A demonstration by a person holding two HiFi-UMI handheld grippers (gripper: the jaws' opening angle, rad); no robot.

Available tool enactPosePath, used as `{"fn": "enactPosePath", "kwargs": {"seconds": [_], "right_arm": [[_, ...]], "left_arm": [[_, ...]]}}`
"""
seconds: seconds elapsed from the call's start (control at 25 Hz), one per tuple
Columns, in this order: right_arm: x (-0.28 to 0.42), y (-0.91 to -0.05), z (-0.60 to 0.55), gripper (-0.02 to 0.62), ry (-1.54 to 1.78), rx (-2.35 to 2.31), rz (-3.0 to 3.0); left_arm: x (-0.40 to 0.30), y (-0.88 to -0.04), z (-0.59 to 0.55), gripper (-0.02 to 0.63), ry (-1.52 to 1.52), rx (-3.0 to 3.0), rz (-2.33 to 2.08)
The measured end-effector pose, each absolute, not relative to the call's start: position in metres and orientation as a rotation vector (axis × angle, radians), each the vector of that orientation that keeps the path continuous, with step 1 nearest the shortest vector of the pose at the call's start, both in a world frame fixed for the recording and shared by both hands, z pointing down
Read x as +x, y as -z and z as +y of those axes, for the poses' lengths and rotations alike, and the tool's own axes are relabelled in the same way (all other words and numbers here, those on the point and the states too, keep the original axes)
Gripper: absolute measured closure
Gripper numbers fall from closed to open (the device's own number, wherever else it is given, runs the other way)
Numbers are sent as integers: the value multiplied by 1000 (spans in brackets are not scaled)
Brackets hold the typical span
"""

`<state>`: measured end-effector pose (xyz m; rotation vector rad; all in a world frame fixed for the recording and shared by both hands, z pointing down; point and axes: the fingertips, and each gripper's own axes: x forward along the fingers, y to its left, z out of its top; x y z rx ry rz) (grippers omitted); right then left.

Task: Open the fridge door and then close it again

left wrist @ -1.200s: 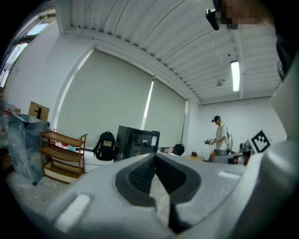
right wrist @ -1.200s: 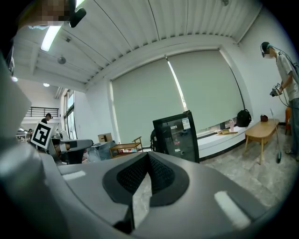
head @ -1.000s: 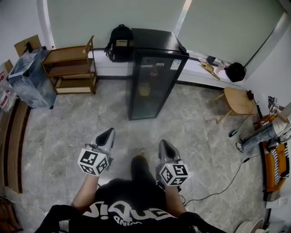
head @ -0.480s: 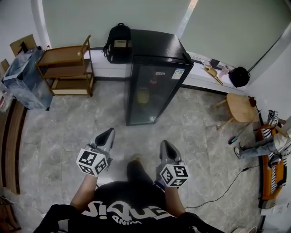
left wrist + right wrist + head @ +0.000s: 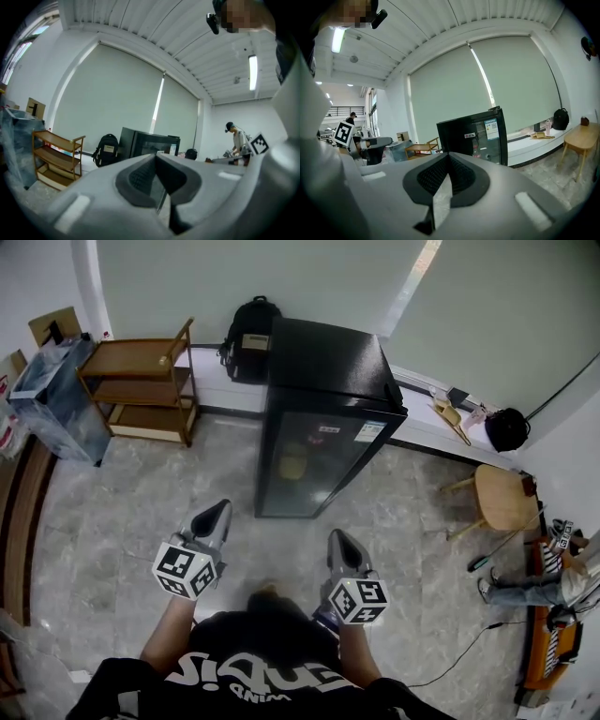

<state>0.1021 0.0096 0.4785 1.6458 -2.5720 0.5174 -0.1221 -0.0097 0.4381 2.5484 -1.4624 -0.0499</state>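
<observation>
The fridge [image 5: 323, 427] stood out on the pale stone floor [image 5: 141, 512] straight ahead of you, a tall black cabinet with its back to the low white ledge [image 5: 419, 423] under the blinds. Its glass door [image 5: 314, 470] faced you and was shut flat against the cabinet, a sticker showing near one upper corner and something yellowish dimly visible behind the glass.

And there you were, well short of it, both tools held out level in front of your chest and touching nothing. Your left hand-held gripper [image 5: 214, 517] pointed at the fridge's left side. Its own view showed the two dark ribbed pads pinched together at the tips with nothing between them. Your right hand-held gripper [image 5: 339, 542] sat just beside it, apart from the door too. Its jaws were closed tip to tip as well, and it was empty. In that view the fridge rose just above the tips.

Off to the left a wooden shelf [image 5: 136, 381] stood against the wall, with a plastic-wrapped box [image 5: 52, 399] next to it. A black backpack [image 5: 249, 338] sat on the ledge between shelf and fridge. To the right, a round wooden stool [image 5: 503, 496] stood near a black bag [image 5: 507, 428], and another person [image 5: 525, 589] was at the far right edge.
</observation>
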Motion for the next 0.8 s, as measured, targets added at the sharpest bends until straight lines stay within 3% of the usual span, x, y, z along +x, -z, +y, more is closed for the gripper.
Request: {"fn": "enactPosePath", "kwargs": {"seconds": [0.8], "right_arm": [[127,-486,-113,598,-545,1564,-2608]], "left_arm": [[-108,-425,-126,603,71,2515,-1528]]}}
